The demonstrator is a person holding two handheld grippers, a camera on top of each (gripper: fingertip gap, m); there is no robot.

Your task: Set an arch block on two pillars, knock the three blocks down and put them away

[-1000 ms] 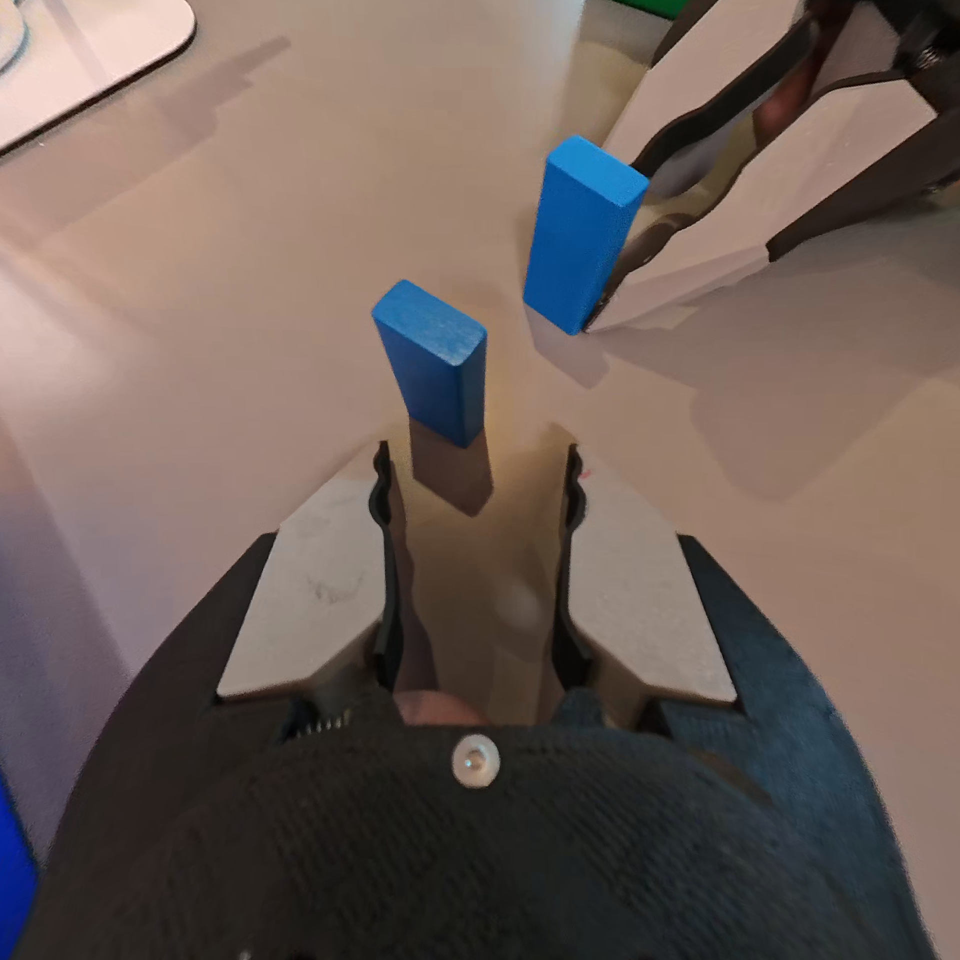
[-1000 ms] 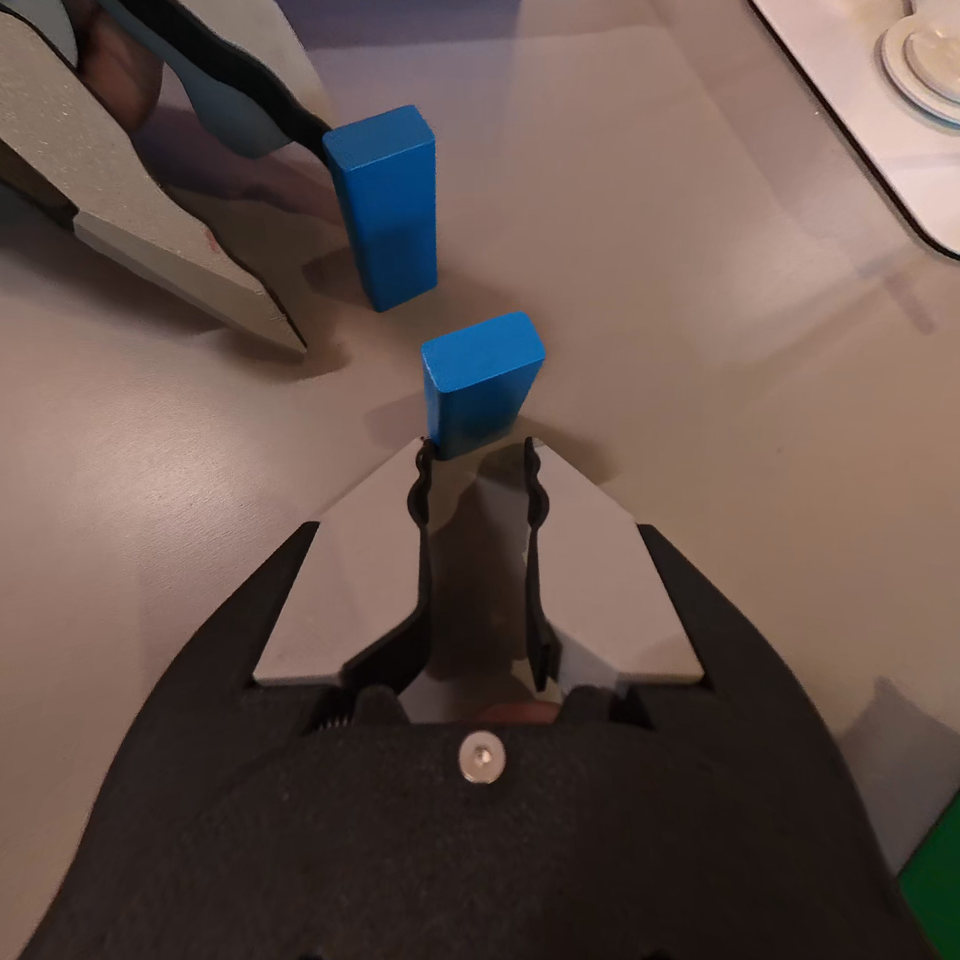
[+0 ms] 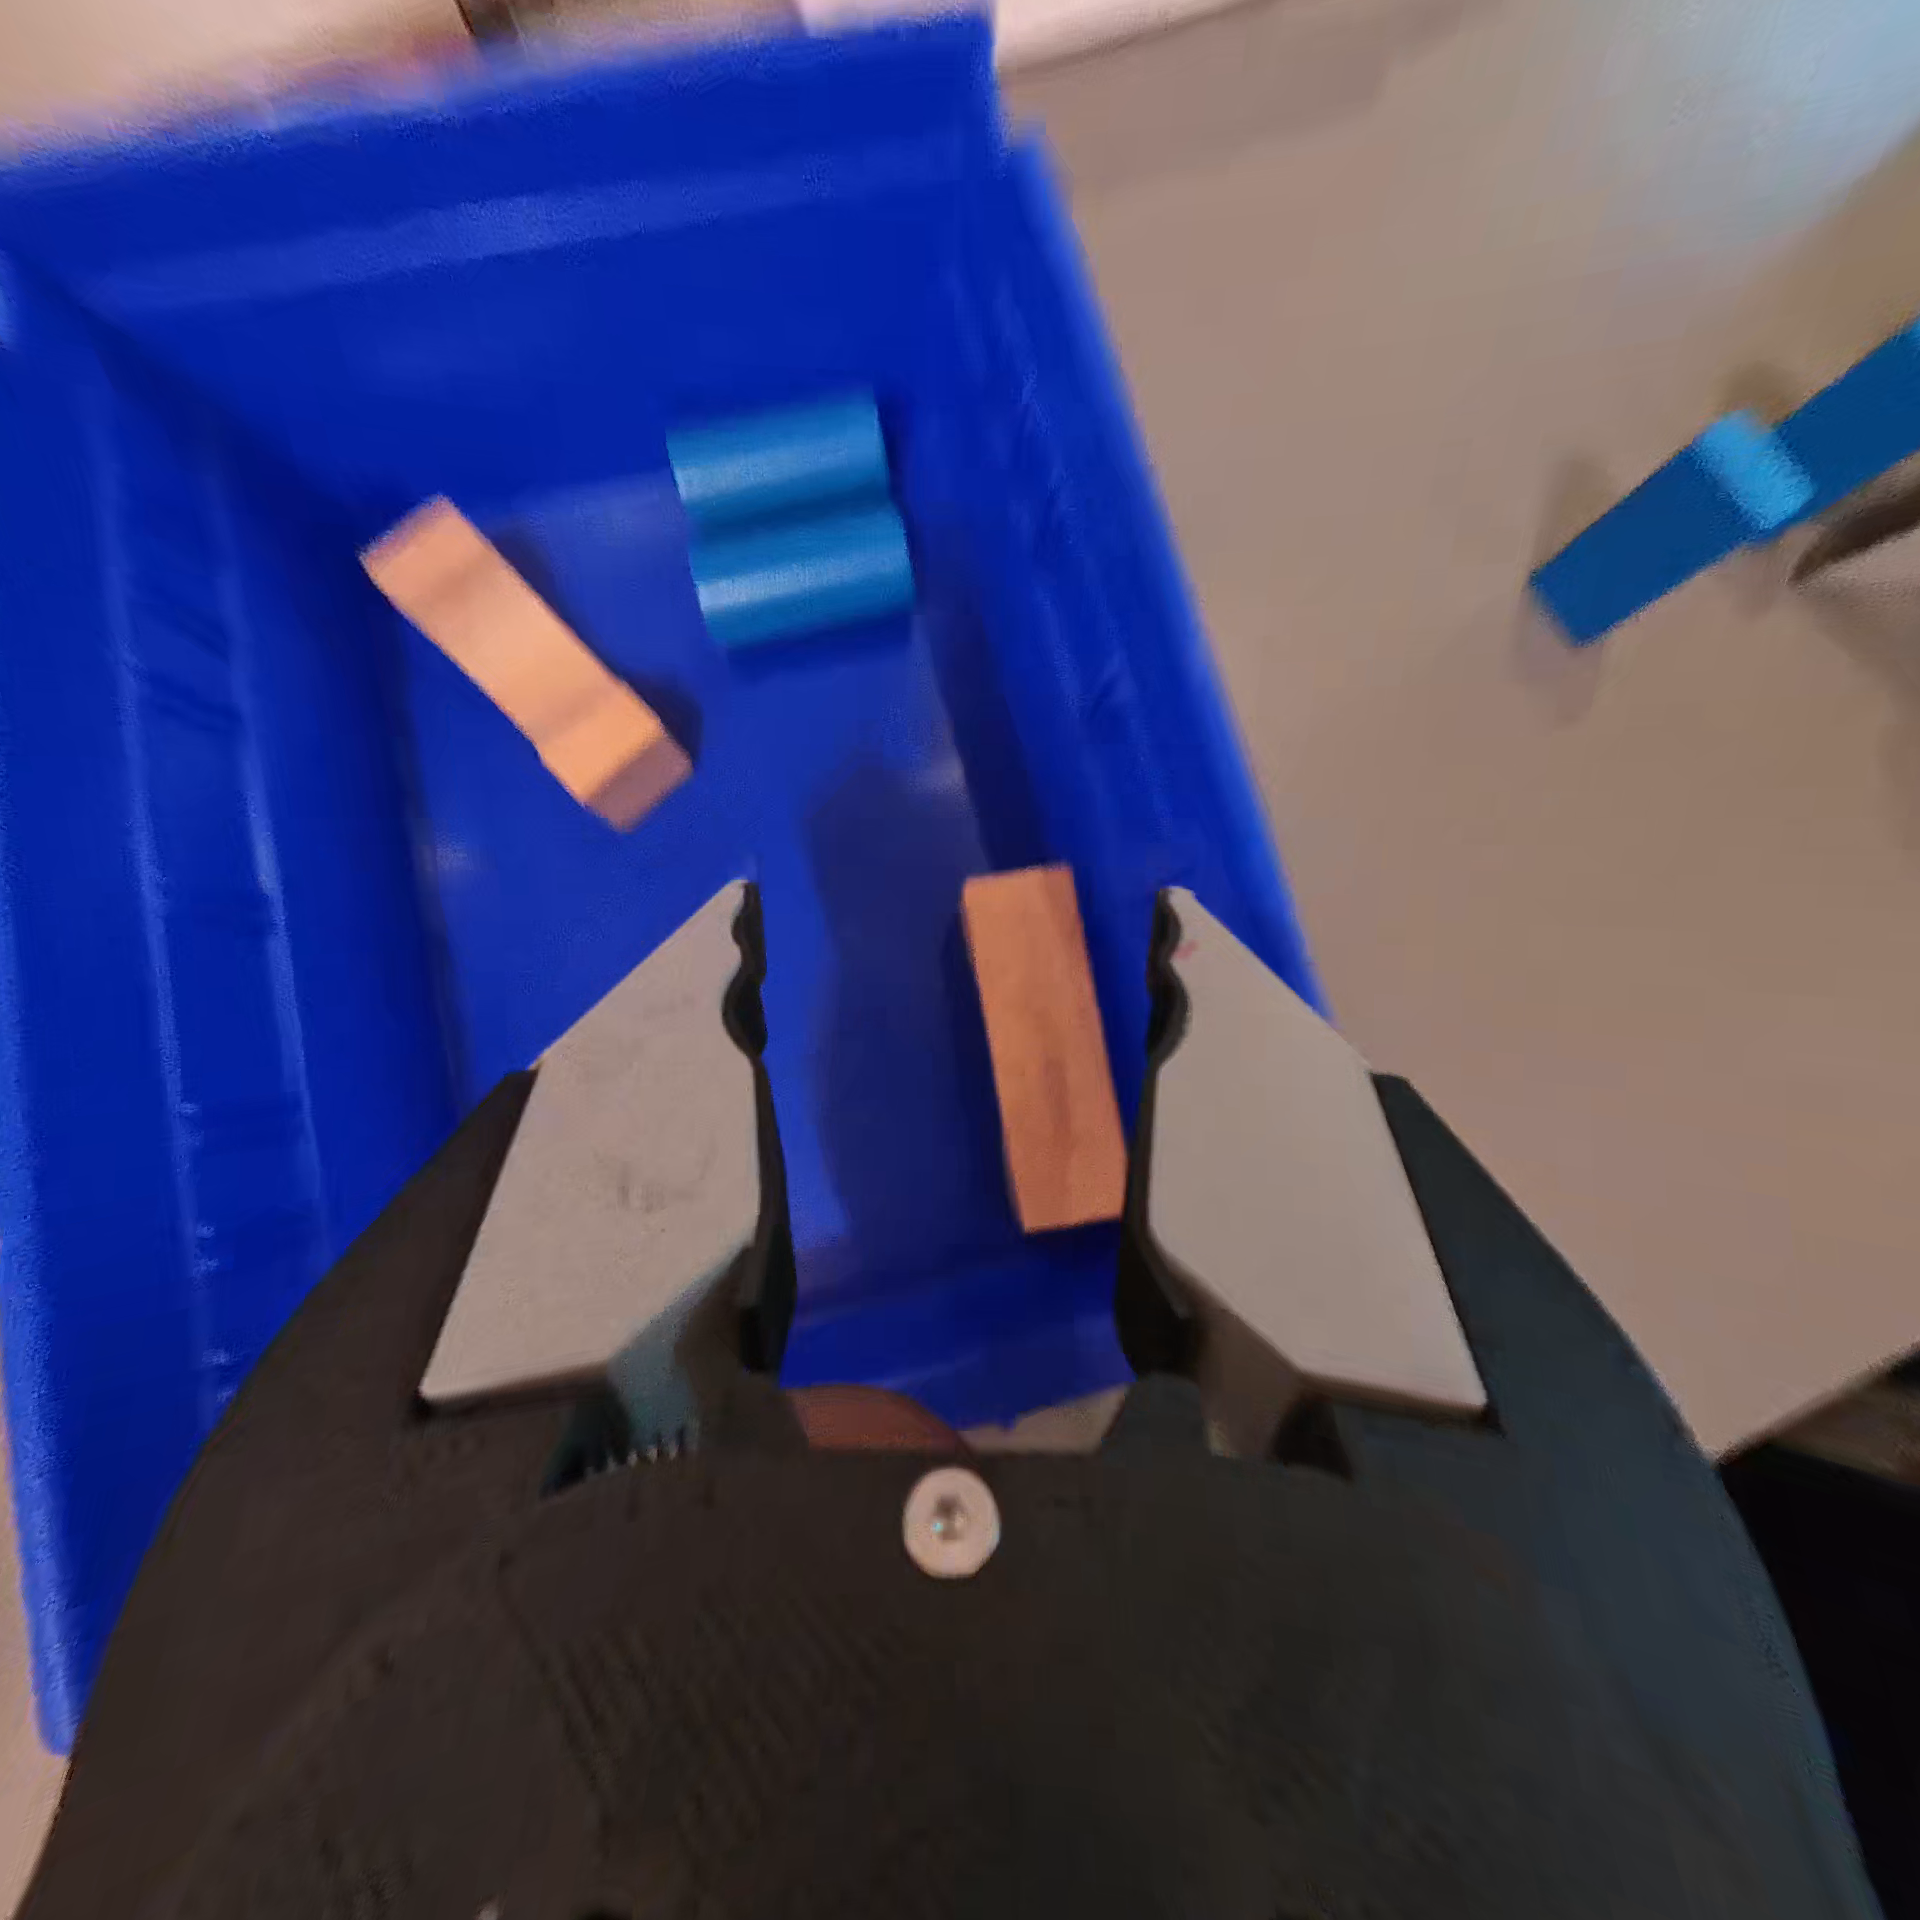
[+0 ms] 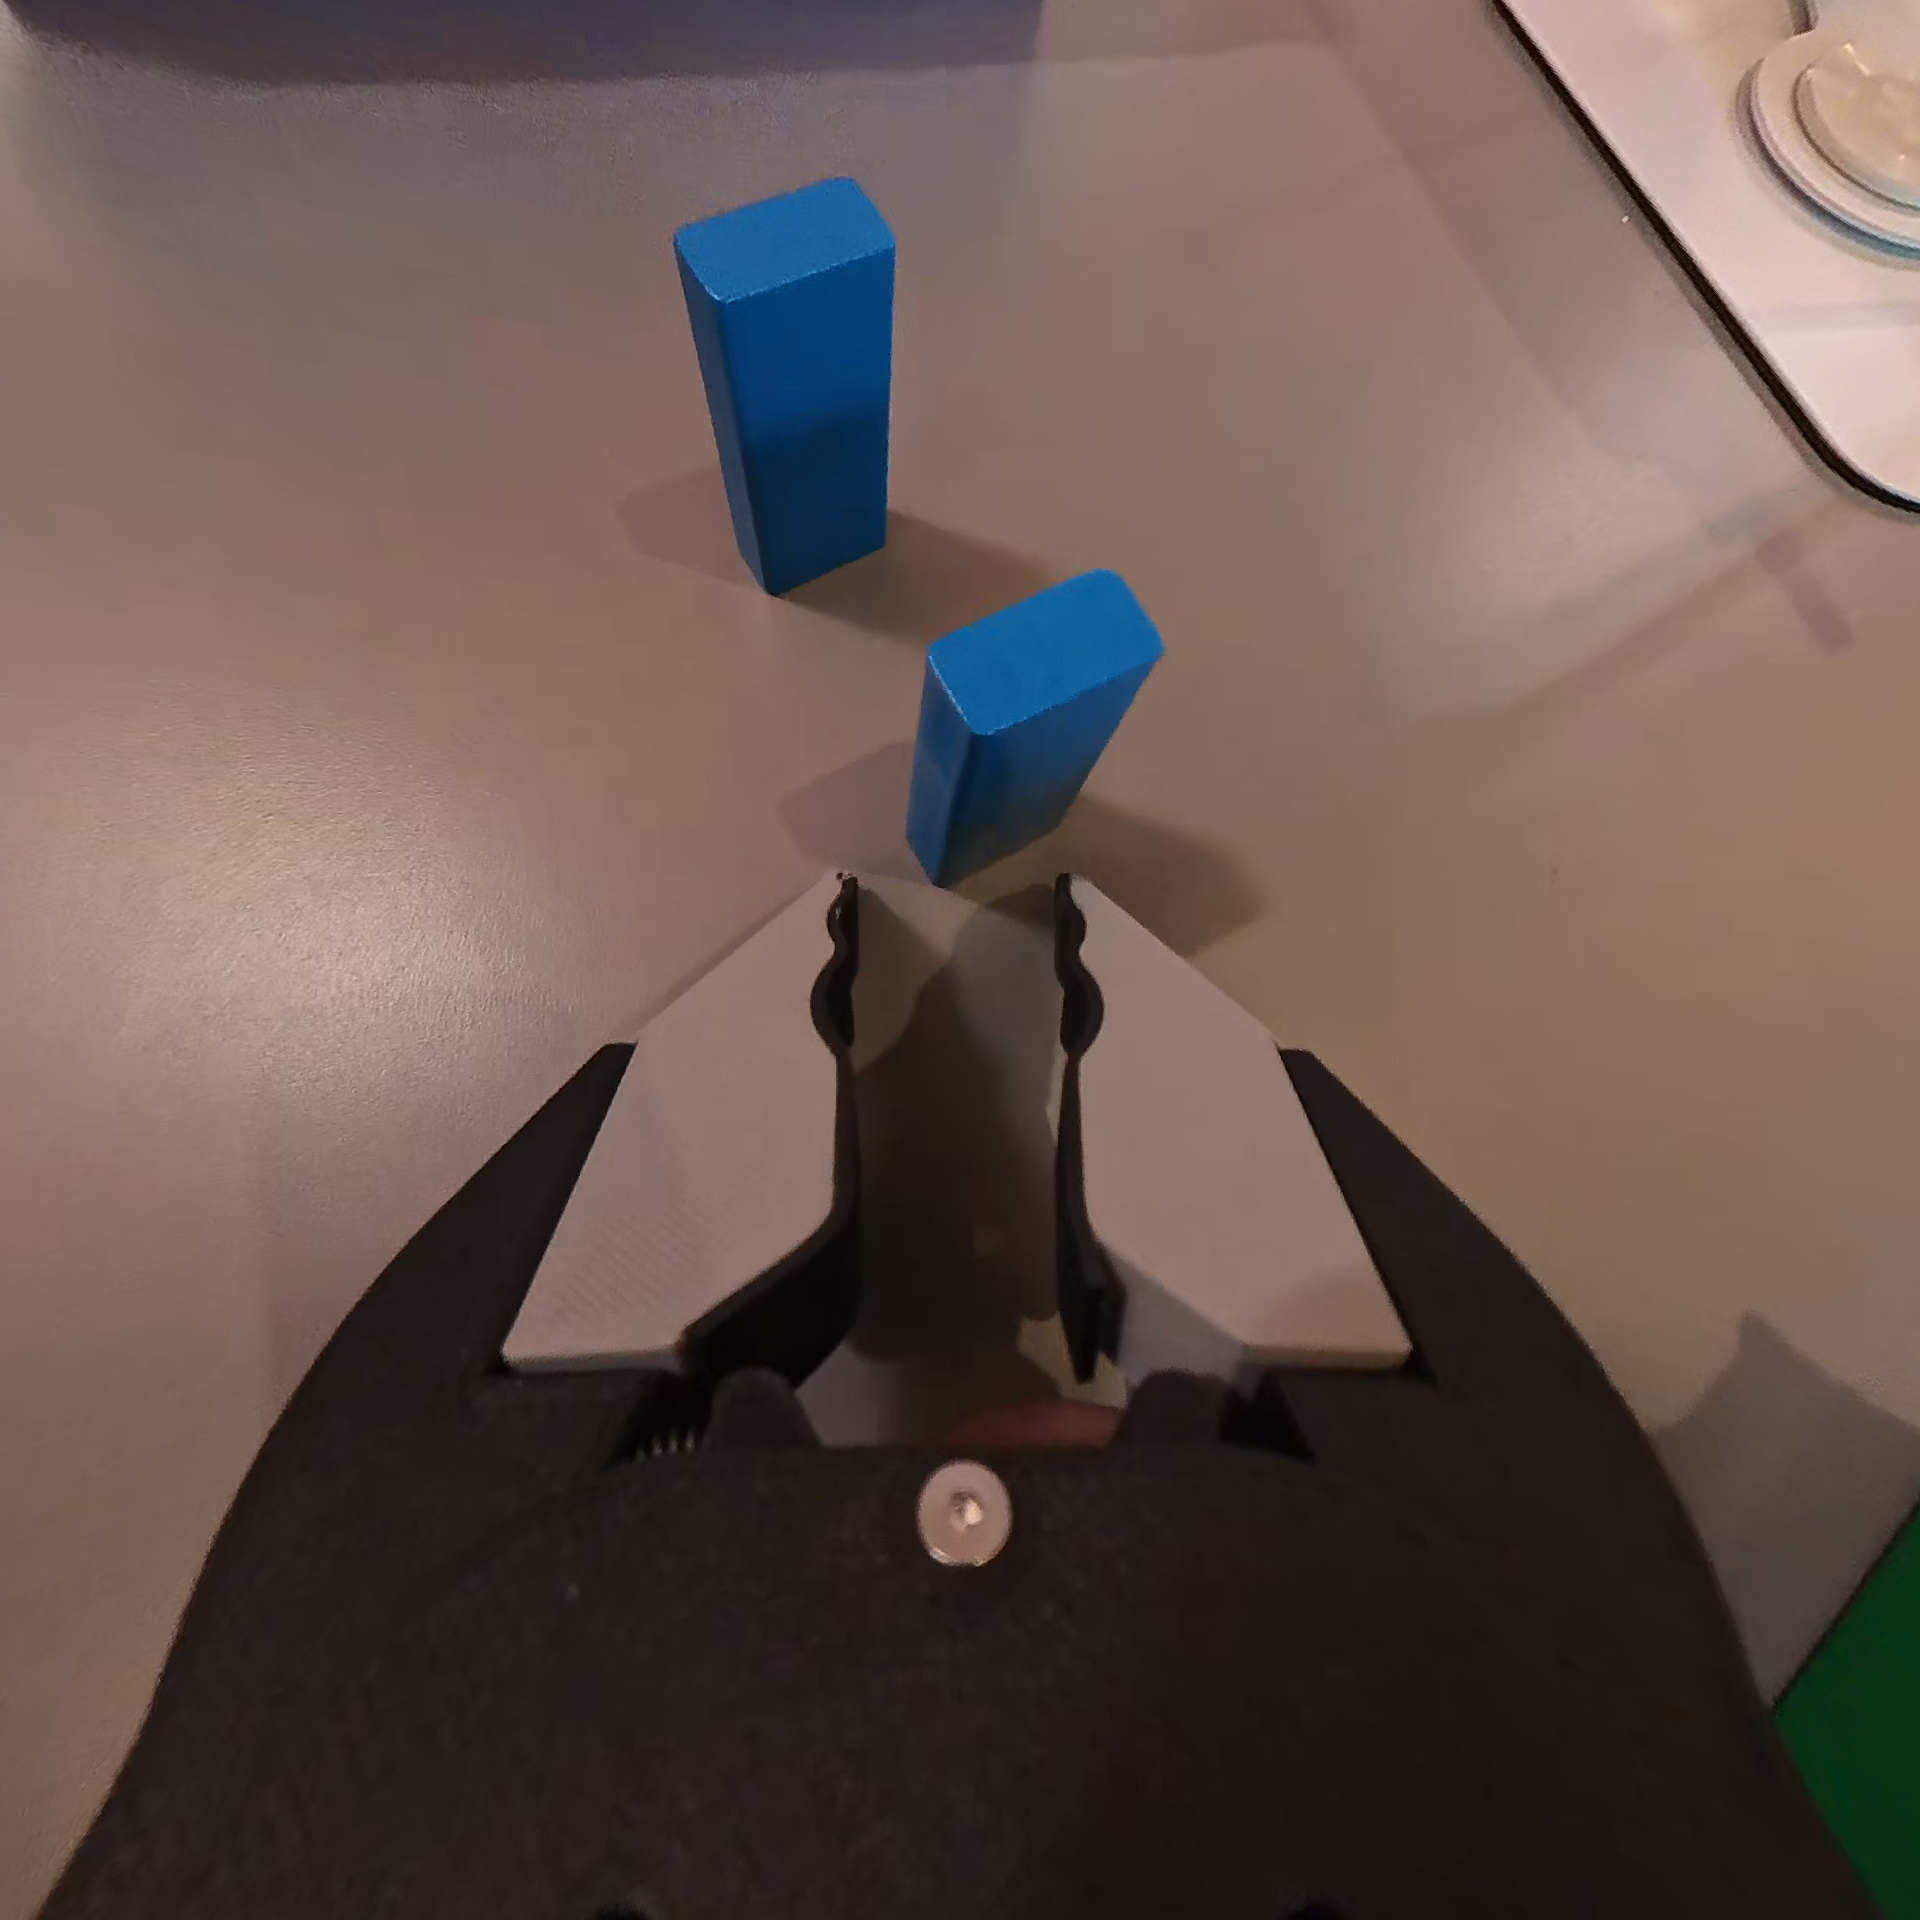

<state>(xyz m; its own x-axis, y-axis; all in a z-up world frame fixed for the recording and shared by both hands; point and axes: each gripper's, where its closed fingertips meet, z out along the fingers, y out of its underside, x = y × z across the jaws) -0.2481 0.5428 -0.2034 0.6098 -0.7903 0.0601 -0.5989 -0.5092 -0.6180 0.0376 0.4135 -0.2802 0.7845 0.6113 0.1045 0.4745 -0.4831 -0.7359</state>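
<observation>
Two blue pillar blocks stand upright on the grey table in the right wrist view, a far one [image 4: 795, 384] and a near one [image 4: 1023, 727]. My right gripper [image 4: 954, 883] is open and empty, its tips just short of the near pillar's base. In the blurred left wrist view, my left gripper [image 3: 956, 899] is open and empty above a blue bin [image 3: 208, 727]. The bin holds a blue arch-like block [image 3: 790, 520] and two wooden blocks, one at the left [image 3: 520, 655] and one between my fingers [image 3: 1039, 1049]. The pillars [image 3: 1662, 520] show blurred at the right.
A white tray [image 4: 1662, 208] with a round white dish [image 4: 1849, 125] lies at the table's far right. A green surface [image 4: 1860, 1756] shows at the lower right edge. The table's edge [image 3: 1662, 1392] is near the bin's right side.
My left gripper has swung left, away from the pillars, to over the blue bin, and opened wider. My right gripper has opened a little and shifted slightly; both pillars still stand.
</observation>
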